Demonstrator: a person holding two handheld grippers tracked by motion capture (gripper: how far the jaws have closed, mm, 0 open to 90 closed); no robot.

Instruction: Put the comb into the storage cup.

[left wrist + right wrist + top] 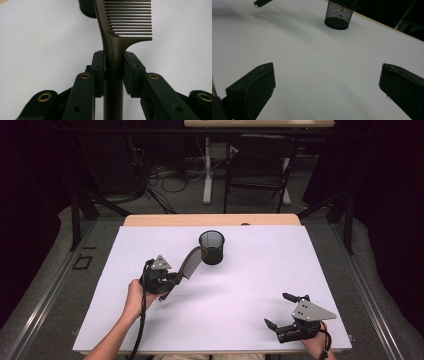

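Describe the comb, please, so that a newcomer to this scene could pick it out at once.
On the white table, look left of centre, beside the black mesh cup. The left gripper clamps a dark comb by its handle. Its row of fine teeth sets it apart.

- The left claw (176,279) is clamped on a comb handle (113,65), jaws aimed toward 1 o'clock, forearm entering from 6 o'clock.
- The right claw (279,310) sits at 4 o'clock, jaws spread wide, pointing toward 10 o'clock.
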